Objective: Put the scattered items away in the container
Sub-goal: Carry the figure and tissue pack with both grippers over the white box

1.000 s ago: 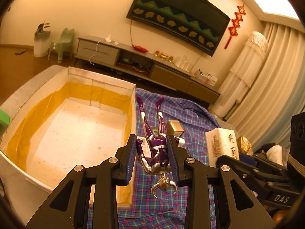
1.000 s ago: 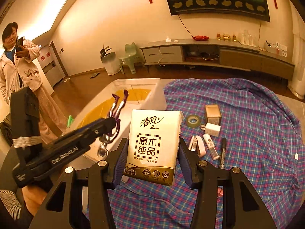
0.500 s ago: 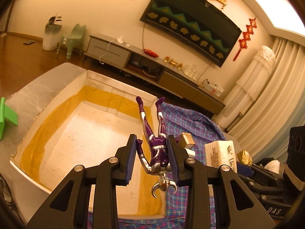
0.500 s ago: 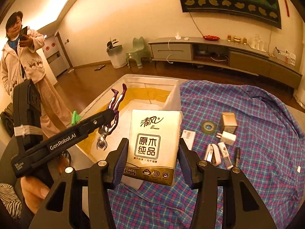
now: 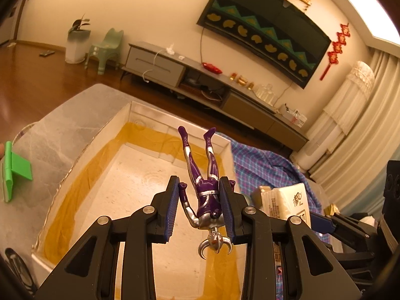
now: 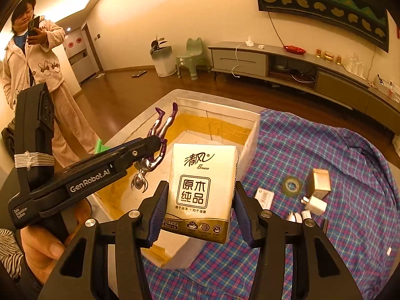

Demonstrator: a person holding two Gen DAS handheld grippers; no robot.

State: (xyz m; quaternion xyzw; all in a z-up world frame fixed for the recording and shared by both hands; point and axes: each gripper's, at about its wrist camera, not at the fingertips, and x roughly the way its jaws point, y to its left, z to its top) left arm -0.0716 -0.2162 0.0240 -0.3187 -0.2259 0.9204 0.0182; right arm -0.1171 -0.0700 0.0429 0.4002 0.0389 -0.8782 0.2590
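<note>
My left gripper [image 5: 201, 208] is shut on a purple and silver toy figure [image 5: 206, 192], held head down with its legs pointing away, above the inside of the white box [image 5: 117, 122] with its yellow lining. In the right wrist view the same figure [image 6: 155, 150] hangs over the box [image 6: 252, 135] from the left gripper [image 6: 160, 141]. My right gripper [image 6: 200, 211] is shut on a white and gold tissue pack [image 6: 201, 190], held upright over the box's near right corner. The tissue pack [image 5: 287, 205] also shows at the right of the left wrist view.
On the plaid cloth [image 6: 337, 155] right of the box lie a tape roll [image 6: 291, 185], a small carton [image 6: 320, 182], a white charger plug [image 6: 315, 203] and other small items. A green clip [image 5: 15, 167] sits on the grey tabletop. A person [image 6: 32, 57] stands at far left.
Both grippers have carried their loads leftward from above the cloth to over the box. The figure now hangs above the box floor, and the tissue pack is over the box's near corner.
</note>
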